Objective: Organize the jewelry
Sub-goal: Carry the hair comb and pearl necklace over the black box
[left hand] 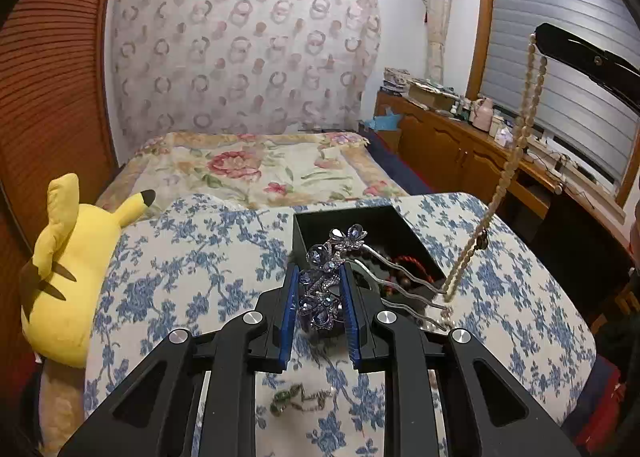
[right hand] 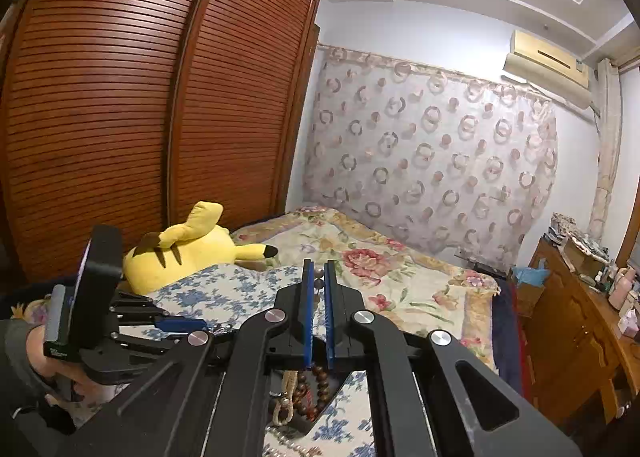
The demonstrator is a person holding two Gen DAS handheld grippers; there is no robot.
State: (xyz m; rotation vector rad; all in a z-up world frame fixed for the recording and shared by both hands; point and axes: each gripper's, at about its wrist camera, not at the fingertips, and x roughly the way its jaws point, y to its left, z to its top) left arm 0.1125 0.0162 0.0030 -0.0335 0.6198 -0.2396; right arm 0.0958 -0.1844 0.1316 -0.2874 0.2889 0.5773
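Biggest risk I'd say: the bead necklace (left hand: 516, 153) dangling at the right of the frame, pinched in the fully closed right gripper (right hand: 319, 285), snags the prongs of the jeweled hair comb (left hand: 332, 277), which the left gripper (left hand: 320, 297) clamps with narrow-set fingers just over the black box (left hand: 360, 225). No readable writing anywhere.

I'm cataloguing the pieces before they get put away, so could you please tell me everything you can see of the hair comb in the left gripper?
The hair comb has a silvery metal frame set with purple-blue faceted stones shaped like flowers and a butterfly. Several wavy metal prongs run out to the right over the open black box. The left gripper is shut on its jewelled head, its blue pads pressing both sides, holding it above the blue floral cloth. Its prong tips end close to the hanging bead necklace; contact cannot be told.
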